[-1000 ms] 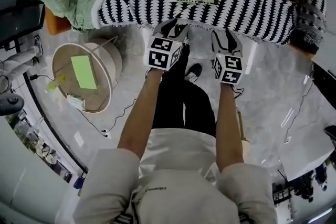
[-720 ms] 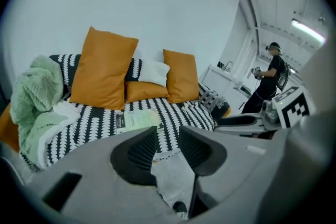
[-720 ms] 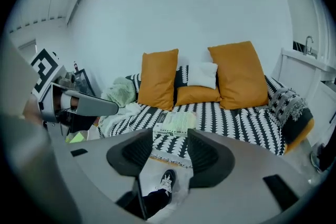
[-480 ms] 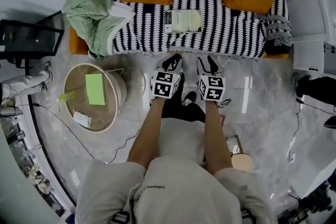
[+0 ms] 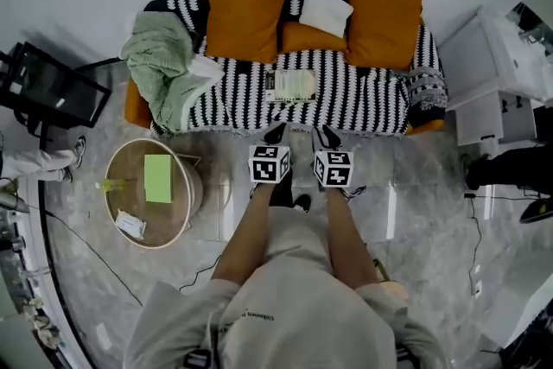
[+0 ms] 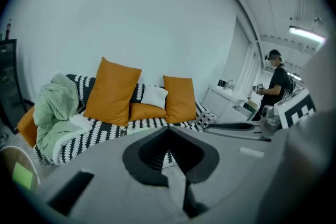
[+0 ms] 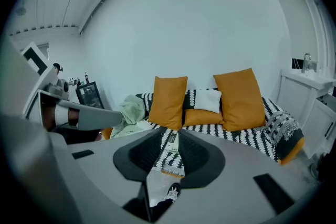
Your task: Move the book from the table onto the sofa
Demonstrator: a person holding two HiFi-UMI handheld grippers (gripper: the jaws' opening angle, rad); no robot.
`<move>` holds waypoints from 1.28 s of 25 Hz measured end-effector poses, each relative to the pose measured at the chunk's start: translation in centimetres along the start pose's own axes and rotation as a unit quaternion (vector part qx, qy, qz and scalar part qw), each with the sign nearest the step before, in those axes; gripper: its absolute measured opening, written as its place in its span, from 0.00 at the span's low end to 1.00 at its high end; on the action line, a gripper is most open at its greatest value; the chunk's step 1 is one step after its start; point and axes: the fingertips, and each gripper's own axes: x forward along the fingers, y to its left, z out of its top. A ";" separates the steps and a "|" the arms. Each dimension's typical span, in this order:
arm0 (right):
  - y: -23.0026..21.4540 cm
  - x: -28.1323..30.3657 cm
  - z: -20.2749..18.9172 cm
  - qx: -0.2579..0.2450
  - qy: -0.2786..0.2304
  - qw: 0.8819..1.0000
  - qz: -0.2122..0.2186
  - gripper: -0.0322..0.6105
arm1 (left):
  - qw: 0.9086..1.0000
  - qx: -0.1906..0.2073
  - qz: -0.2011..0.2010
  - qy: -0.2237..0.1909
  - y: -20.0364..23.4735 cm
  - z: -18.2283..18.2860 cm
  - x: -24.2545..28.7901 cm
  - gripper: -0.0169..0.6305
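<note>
Presently: round bench (image 5: 164, 225), far left; left gripper (image 5: 275, 132), jaws shut together, empty; book (image 5: 290, 85), flat on the striped sofa (image 5: 363, 104) seat; right gripper (image 5: 327, 136), jaws part-open and closing, nothing between them.

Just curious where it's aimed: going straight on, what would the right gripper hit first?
Likely the sofa, at its front edge near the book, though depth is unclear; the way looks free. The right gripper is closing its jaws, empty.

Left tongs (image 5: 275, 133) shut and empty; right tongs (image 5: 327, 135) closing, empty.
</note>
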 end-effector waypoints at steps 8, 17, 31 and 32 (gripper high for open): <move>1.3 -2.1 -2.3 -0.014 -0.004 1.000 0.001 0.07 | 0.999 0.032 0.029 0.010 -1.9 -3.8 -0.4 0.04; 0.4 -4.8 -6.5 0.037 0.011 0.999 0.011 0.06 | 0.999 -0.013 0.039 0.012 -1.9 -6.5 -2.0 0.04; 0.7 -5.5 -5.0 0.033 -0.009 0.999 0.026 0.06 | 0.999 -0.002 0.047 0.000 -2.0 -5.4 -3.1 0.04; 0.7 -5.5 -5.1 0.035 -0.009 0.999 0.026 0.06 | 0.999 -0.003 0.048 0.000 -1.9 -5.5 -3.2 0.04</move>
